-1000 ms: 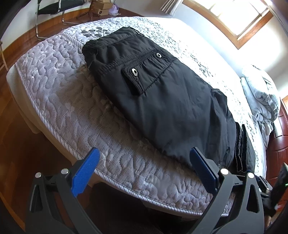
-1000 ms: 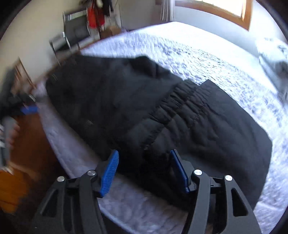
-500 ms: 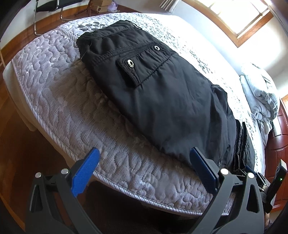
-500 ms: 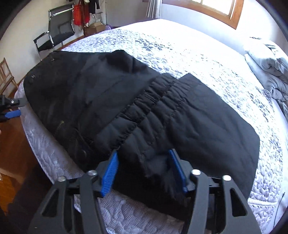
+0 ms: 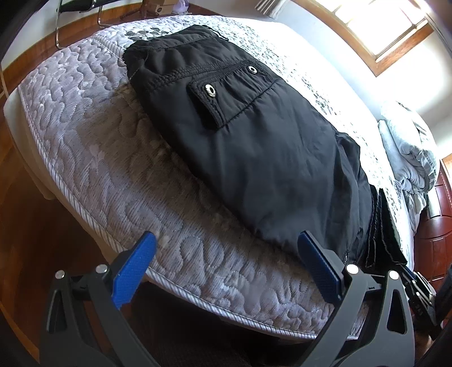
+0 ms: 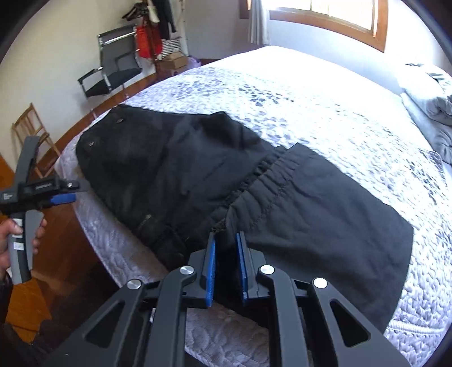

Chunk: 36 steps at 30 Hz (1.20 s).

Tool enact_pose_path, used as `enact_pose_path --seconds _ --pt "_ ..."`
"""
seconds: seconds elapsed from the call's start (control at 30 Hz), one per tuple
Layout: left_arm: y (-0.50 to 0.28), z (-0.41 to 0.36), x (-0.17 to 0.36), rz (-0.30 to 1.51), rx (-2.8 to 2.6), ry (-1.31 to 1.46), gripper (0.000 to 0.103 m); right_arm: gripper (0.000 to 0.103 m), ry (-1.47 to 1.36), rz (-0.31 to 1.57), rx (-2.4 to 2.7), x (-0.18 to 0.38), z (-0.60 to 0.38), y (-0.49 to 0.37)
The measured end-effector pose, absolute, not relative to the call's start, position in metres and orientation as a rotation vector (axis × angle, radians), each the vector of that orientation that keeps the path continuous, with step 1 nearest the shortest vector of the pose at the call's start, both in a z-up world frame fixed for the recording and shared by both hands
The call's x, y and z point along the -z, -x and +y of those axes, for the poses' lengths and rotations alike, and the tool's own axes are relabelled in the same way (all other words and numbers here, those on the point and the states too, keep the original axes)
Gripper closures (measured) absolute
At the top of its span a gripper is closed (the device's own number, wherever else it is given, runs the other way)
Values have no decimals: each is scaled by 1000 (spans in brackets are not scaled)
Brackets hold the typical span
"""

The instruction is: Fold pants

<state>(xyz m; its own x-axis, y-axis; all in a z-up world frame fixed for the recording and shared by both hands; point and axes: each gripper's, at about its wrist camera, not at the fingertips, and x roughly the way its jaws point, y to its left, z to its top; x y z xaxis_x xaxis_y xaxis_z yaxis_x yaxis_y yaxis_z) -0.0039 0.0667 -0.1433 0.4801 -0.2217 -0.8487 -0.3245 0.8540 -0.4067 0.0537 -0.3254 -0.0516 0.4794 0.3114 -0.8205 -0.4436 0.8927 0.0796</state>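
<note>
Now right gripper (image 6: 226, 268) clamps black pants (image 6: 310, 211) on mattress (image 6: 310, 98); left gripper (image 5: 226, 271) gapes.

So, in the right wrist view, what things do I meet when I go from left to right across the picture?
Left tool → wooden chair → black chair → red clothes → right tool, shut on the pants → grey bedding.

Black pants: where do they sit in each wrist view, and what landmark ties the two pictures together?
Left wrist: the pants run from upper centre to lower right on the mattress.
Right wrist: the pants fill the centre, their near edge between the right gripper pads.
Shared landmark: the window.
</note>
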Motion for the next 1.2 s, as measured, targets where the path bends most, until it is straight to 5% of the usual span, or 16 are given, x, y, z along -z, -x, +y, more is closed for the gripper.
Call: enact_pose_path --seconds 0.27,0.43,0.53,0.63,0.9,1.2 --pt "2 64 142 1086 -71 571 3 88 154 1045 -465 90 -319 -58" --pt "1 74 141 1084 -88 602 3 43 86 994 -522 72 -326 -53" --pt "2 88 139 1068 -92 640 3 42 51 915 -521 45 -340 -43" --pt "5 107 140 1040 -99 701 3 29 -13 866 -466 24 -368 -42" --pt "3 158 166 888 11 1113 3 27 -112 850 -279 19 -436 -40" --pt "-27 169 186 822 99 1262 4 27 -129 895 -248 39 -439 -44"
